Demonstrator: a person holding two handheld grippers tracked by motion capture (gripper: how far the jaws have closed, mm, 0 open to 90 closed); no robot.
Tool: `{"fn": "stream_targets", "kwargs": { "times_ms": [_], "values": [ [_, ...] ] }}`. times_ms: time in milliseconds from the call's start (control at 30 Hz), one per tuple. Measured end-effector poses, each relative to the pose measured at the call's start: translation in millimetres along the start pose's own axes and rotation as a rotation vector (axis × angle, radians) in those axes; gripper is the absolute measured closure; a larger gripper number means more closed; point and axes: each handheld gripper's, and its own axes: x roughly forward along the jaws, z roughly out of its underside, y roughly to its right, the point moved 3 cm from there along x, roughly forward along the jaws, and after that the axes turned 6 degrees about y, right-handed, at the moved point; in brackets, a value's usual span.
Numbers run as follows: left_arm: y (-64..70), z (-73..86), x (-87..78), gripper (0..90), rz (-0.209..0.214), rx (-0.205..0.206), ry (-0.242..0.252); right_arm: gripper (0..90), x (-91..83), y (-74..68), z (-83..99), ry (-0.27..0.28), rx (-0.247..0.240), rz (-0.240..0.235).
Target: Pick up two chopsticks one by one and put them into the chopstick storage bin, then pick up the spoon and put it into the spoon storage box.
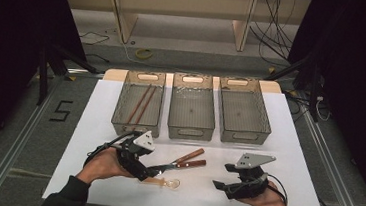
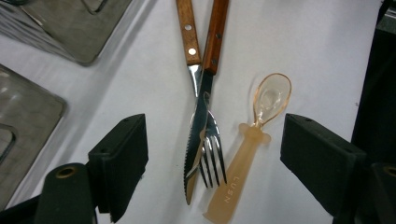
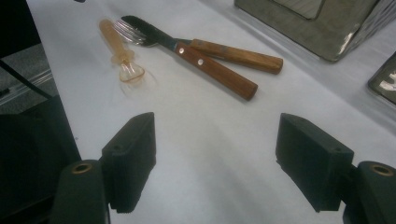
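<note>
A knife [image 2: 196, 135] and a fork [image 2: 212, 161] with wooden handles [image 1: 191, 160] lie crossed on the white table, mid-front. Beside them lies a translucent amber spoon [image 2: 254, 140], also seen as the spoon [image 1: 166, 183] in the high view. My left gripper [image 2: 215, 140] hovers open over them, its jaws spread to either side of the knife blade, fork tines and spoon handle. In the high view the left gripper [image 1: 144, 172] is at the cutlery's left end. My right gripper [image 1: 221, 185] rests open to the right, front, with bare table between its jaws [image 3: 219, 140]; the knife [image 3: 144, 25] lies beyond it.
Three clear grey bins stand in a row at the back: the left bin [image 1: 119, 115] holds a pair of brown chopsticks [image 1: 140, 104], while the middle bin [image 1: 190, 131] and right bin [image 1: 265, 128] show no contents. The table's front edge is just behind both hands.
</note>
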Motion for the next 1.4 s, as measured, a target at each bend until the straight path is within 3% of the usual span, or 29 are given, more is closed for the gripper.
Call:
{"fn": "stream_targets", "kwargs": {
  "times_ms": [333, 700, 1067, 1400],
  "values": [
    [7.9, 4.2, 7.3, 23.4, 0.016, 0.029, -0.051, 29.7, 0.6, 0.5, 0.5, -0.002, 0.001, -0.003],
    [14.0, 12.6, 16.3, 25.1, 0.031, 0.08, -0.147, 29.7, 1.3, 0.3, 1.4, -0.006, -0.001, -0.005],
    [17.6, 15.8, 20.2, 30.5, 0.047, 0.096, -0.166, 29.7, 2.5, -0.3, 1.3, -0.012, -0.004, -0.008],
    [19.9, 17.2, 22.4, 37.4, 0.061, 0.138, -0.187, 29.7, 1.4, 0.0, 2.1, -0.012, -0.005, -0.004]
  ]
}}
